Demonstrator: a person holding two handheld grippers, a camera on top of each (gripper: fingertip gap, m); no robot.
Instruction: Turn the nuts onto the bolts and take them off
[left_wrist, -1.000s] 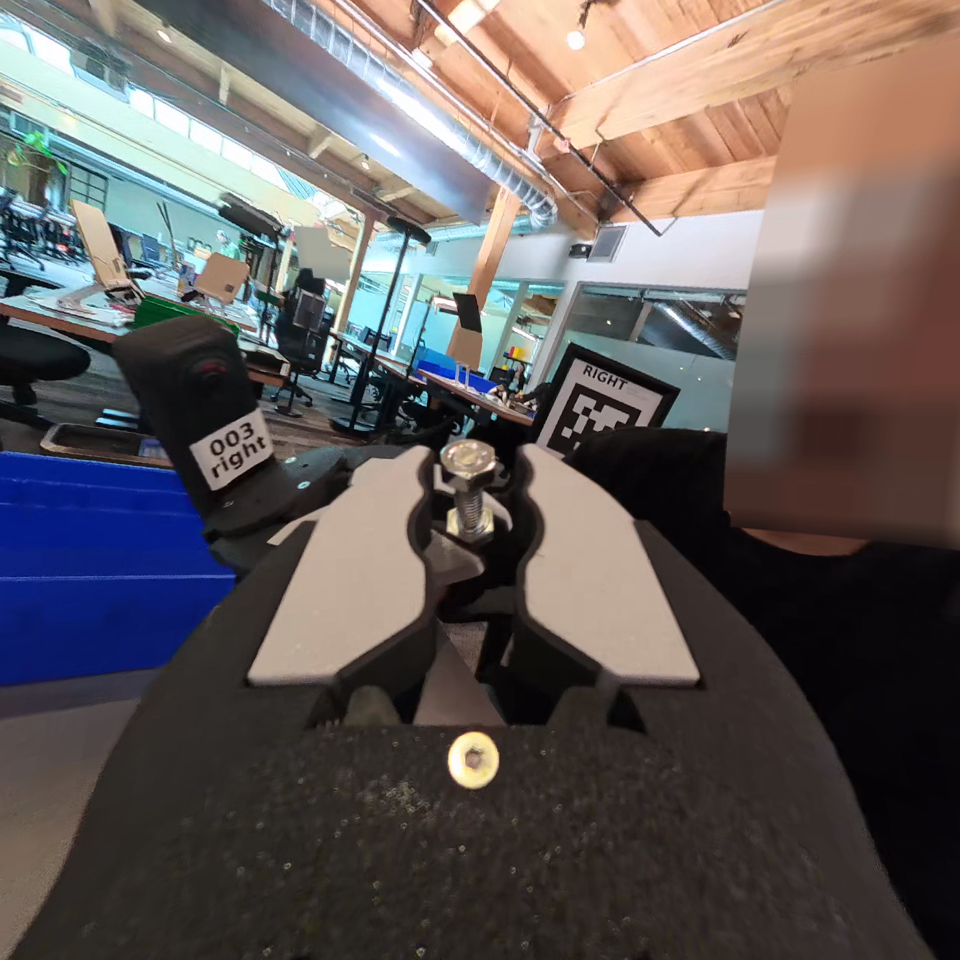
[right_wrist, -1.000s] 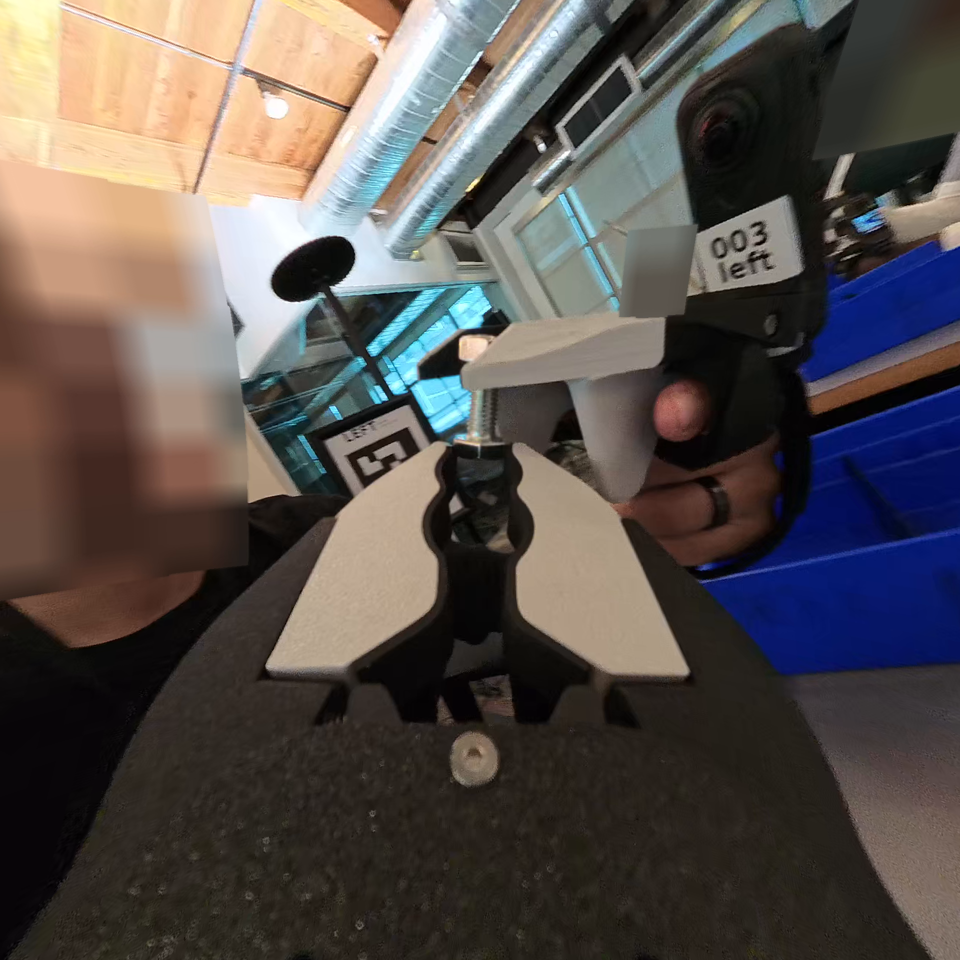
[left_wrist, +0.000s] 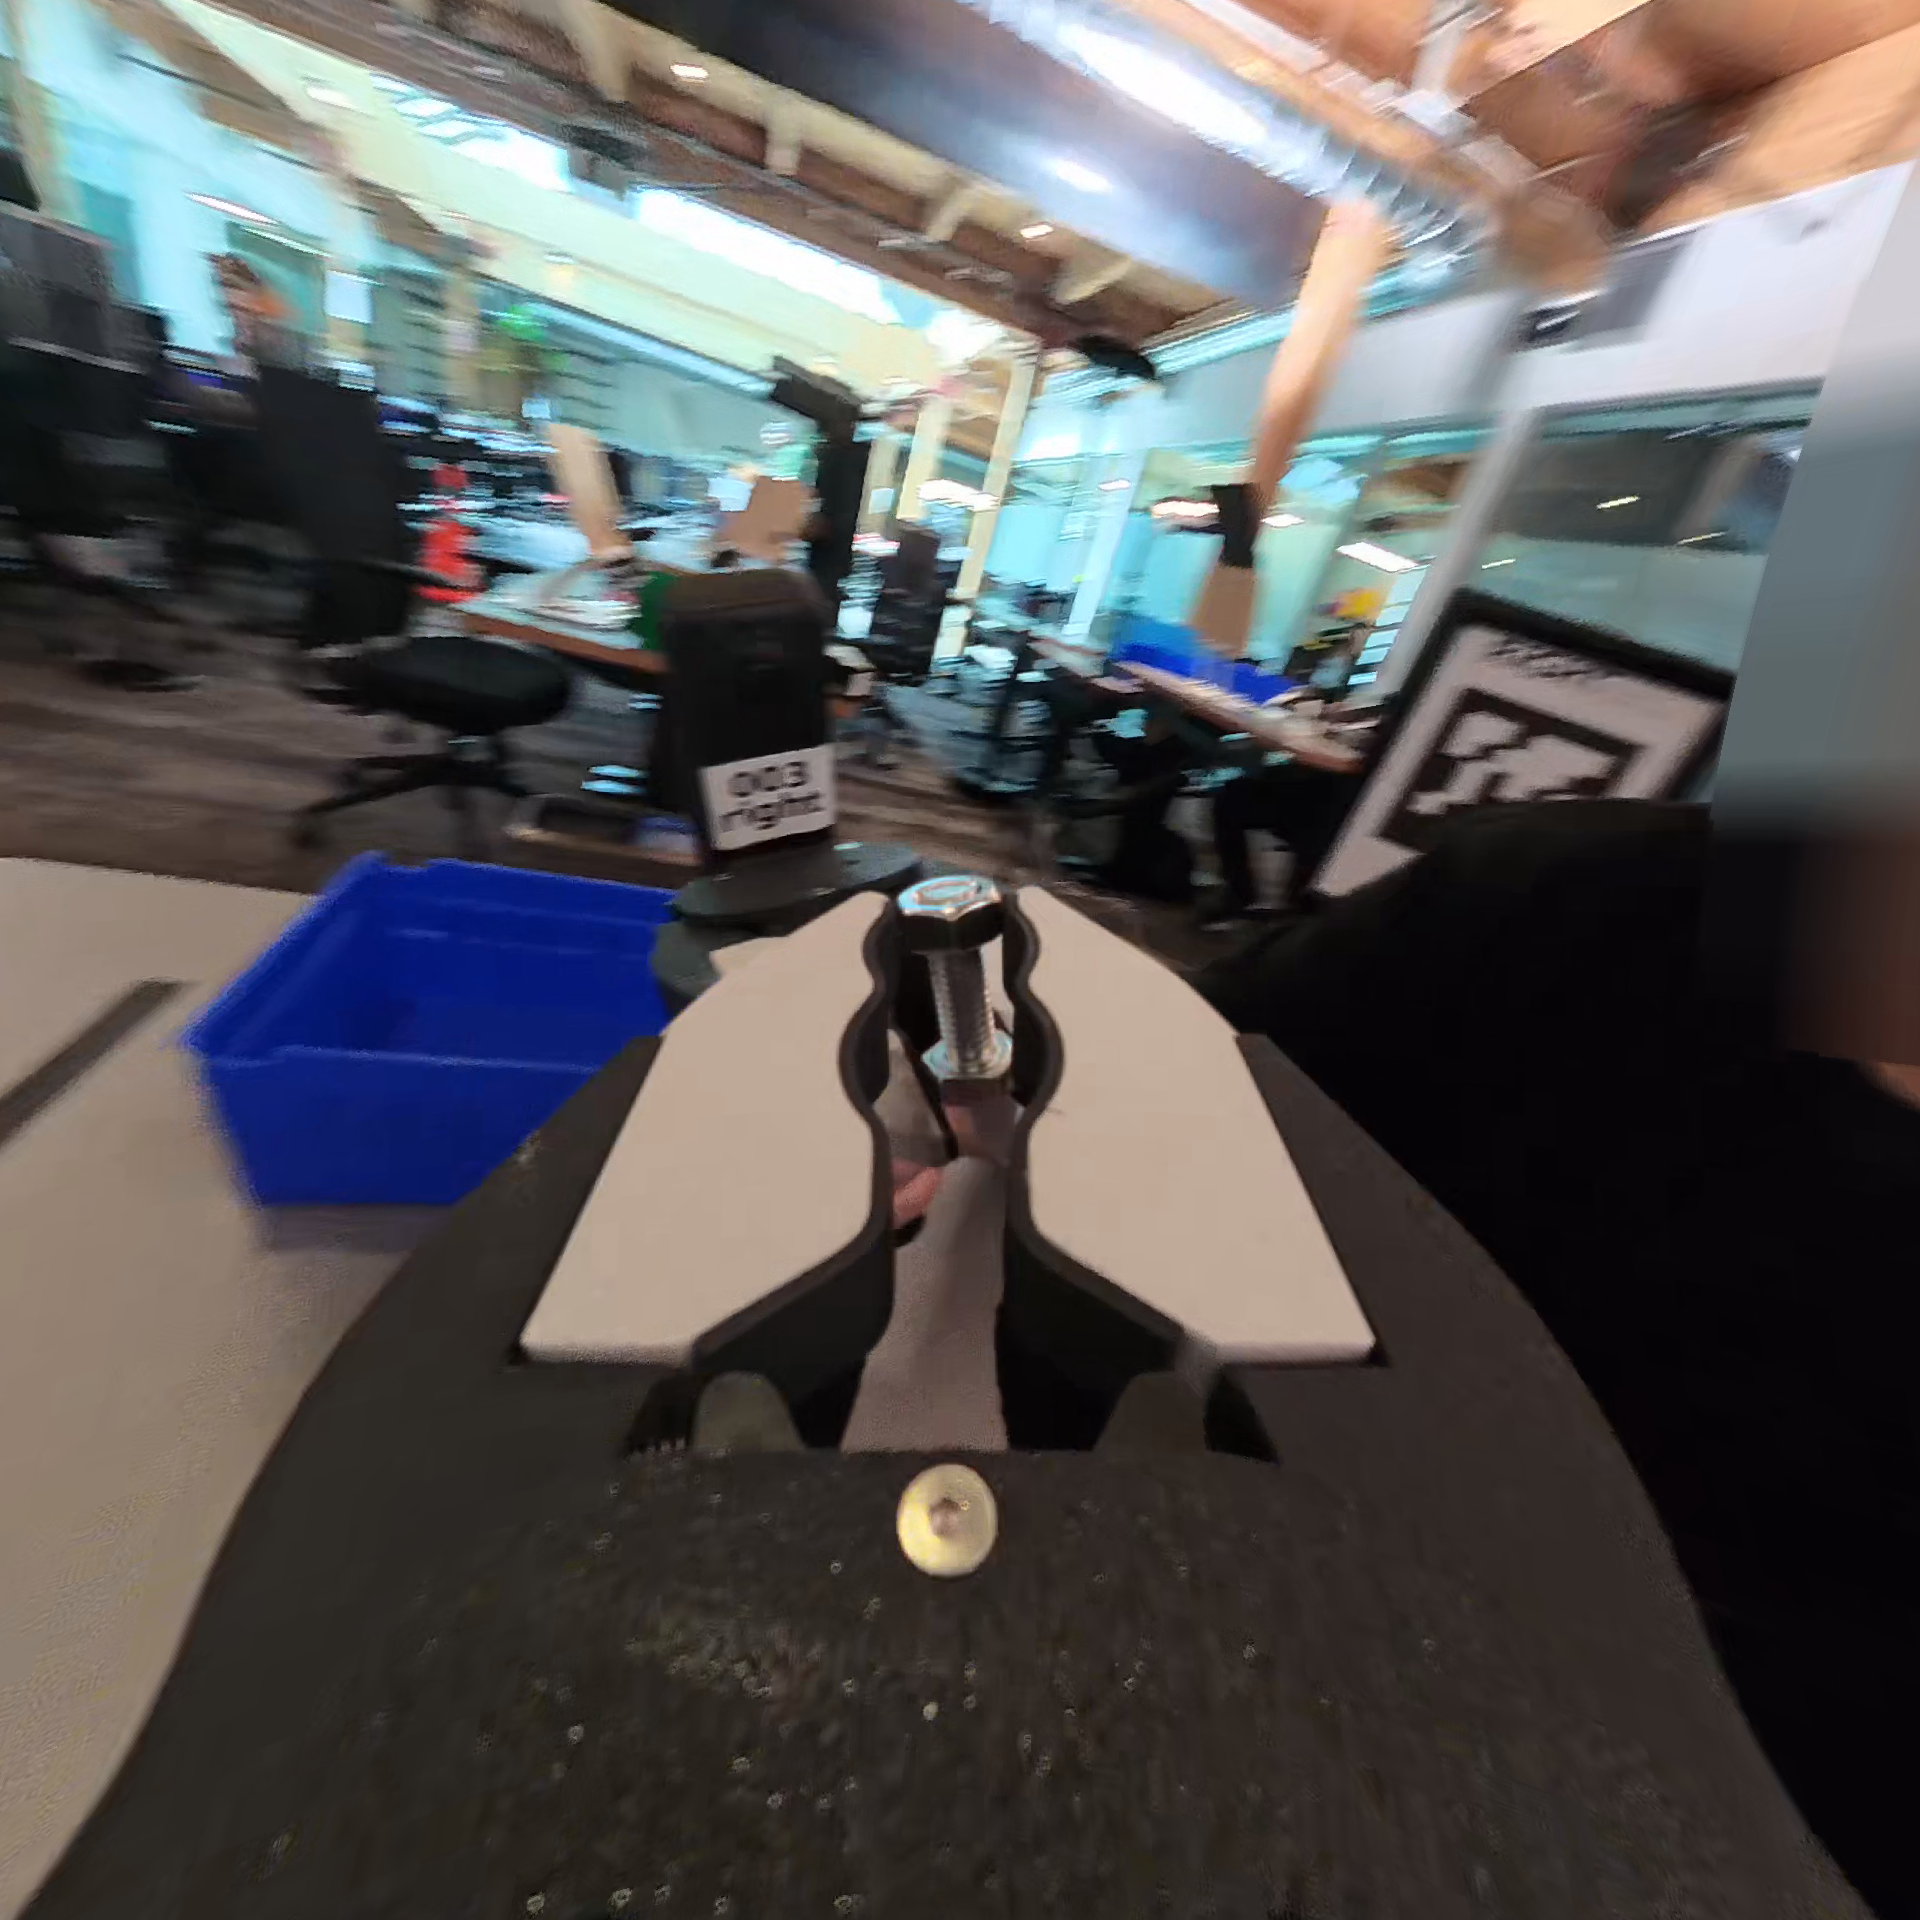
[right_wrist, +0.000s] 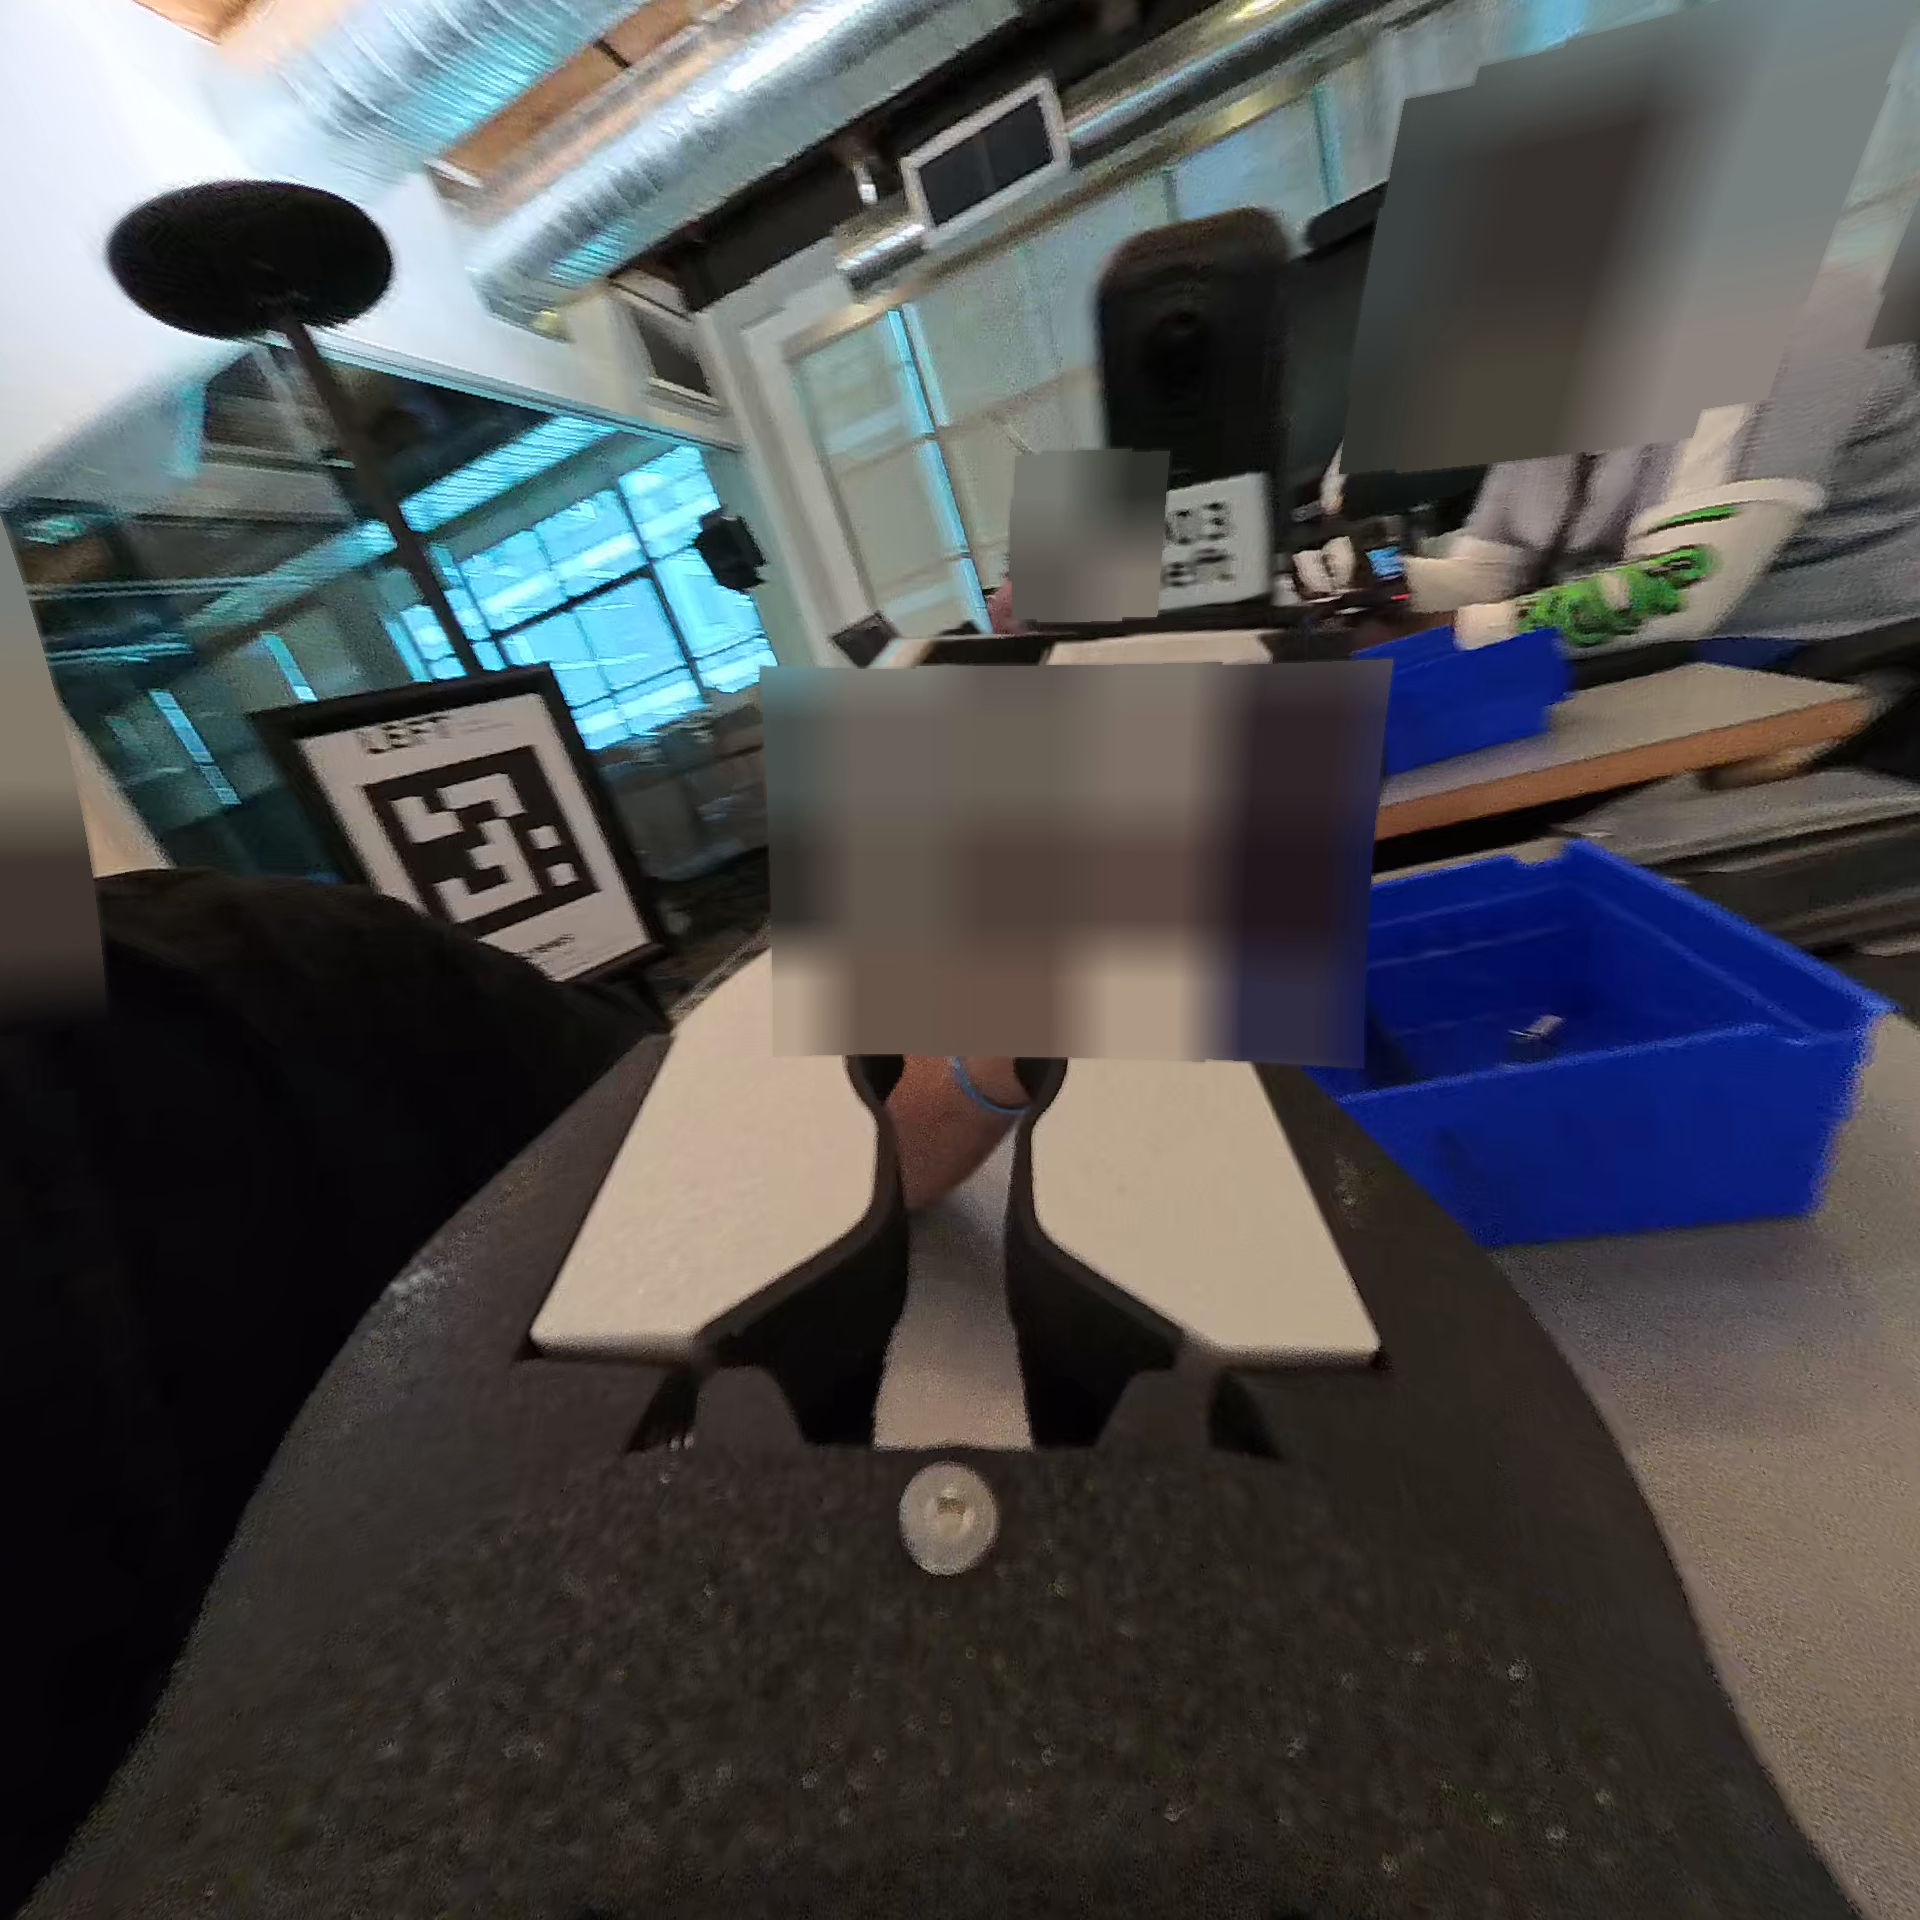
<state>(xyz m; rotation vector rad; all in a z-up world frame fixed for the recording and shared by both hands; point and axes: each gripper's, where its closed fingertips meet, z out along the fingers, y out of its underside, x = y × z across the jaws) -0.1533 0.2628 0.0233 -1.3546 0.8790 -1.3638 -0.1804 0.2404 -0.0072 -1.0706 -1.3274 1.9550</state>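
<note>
Between the left gripper's (left_wrist: 951, 940) closed jaws: a steel bolt (left_wrist: 954, 961), head up, nut (left_wrist: 966, 1060) low on its thread.
Right gripper's (right_wrist: 961, 1081) tips lie behind a mosaic patch, state unclear; a blue bin (right_wrist: 1621, 1049) rests on the table (right_wrist: 1714, 1382) nearby.

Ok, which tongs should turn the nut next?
Right, probably. The left tongs are shut on the bolt at its head, so they serve as the holder. The nut sits exposed lower on the thread. The right tongs show no load, though a blur patch hides their tips.
</note>
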